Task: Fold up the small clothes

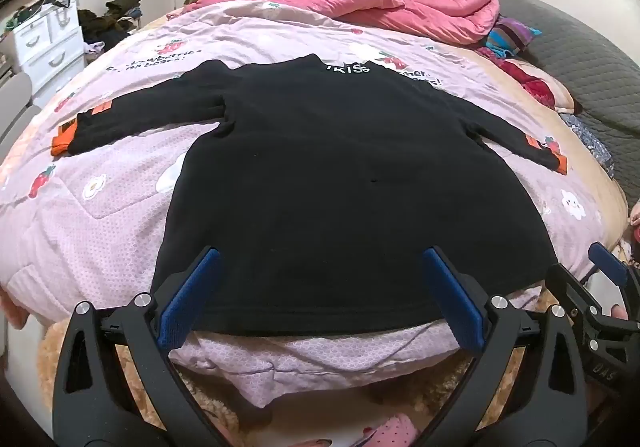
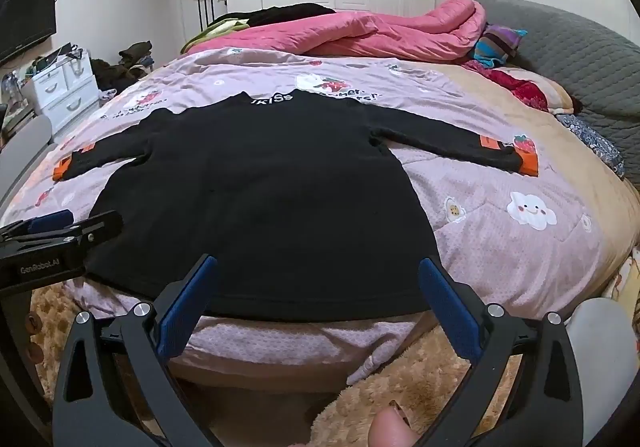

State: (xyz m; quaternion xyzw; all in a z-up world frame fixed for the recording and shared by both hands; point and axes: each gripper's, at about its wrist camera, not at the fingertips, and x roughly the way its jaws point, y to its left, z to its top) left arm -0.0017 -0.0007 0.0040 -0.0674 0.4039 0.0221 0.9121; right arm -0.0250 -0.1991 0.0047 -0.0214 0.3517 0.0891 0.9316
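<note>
A small black long-sleeved top (image 1: 320,175) (image 2: 256,199) lies flat on the bed, neck at the far side, both sleeves spread out, orange cuffs (image 1: 60,139) (image 2: 528,163) at their ends. Its hem runs along the bed's near edge. My left gripper (image 1: 320,259) hovers open over the hem, blue pads wide apart, nothing between them. In its own view my right gripper (image 2: 318,267) also stands open above the hem, empty. Each gripper shows at the edge of the other's view: the right one (image 1: 608,267), the left one (image 2: 60,227).
The top rests on a lilac quilt (image 1: 100,223) (image 2: 520,247) with strawberry and cloud prints. A bunched pink duvet (image 1: 392,7) and loose clothes lie at the far end. White drawers (image 1: 48,43) stand left; a shaggy tan blanket (image 2: 420,387) hangs below the bed edge.
</note>
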